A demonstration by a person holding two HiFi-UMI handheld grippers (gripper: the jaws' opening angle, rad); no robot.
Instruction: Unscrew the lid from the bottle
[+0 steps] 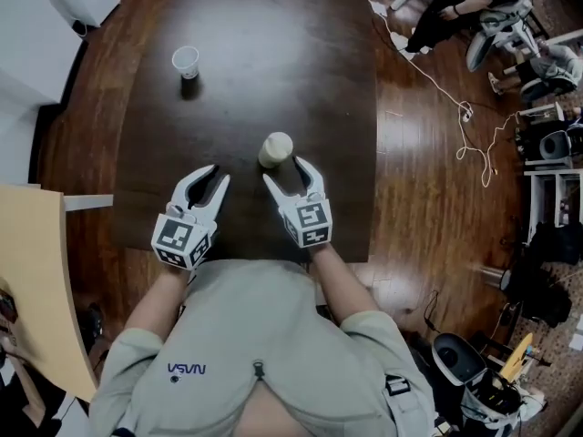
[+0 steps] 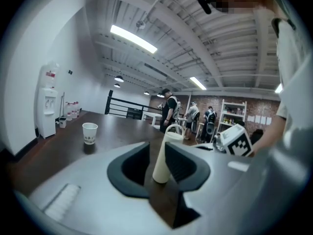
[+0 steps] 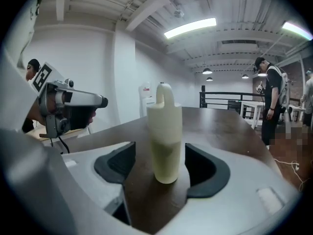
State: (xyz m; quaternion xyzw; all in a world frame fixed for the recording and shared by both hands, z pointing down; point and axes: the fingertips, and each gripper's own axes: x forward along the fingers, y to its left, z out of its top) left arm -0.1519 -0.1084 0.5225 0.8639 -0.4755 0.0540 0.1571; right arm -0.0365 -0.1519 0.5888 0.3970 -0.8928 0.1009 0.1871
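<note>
Currently the bottle [image 1: 276, 149] stands capped on the table [image 1: 264, 53], just ahead of the right gripper [image 1: 290, 173], jaws spread, not touching it; left of the bottle, the left gripper [image 1: 217, 177] is narrowly parted, empty.

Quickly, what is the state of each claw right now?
Left claw: slightly open, holding nothing.
Right claw: open wide toward the bottle, not gripping it.
</note>
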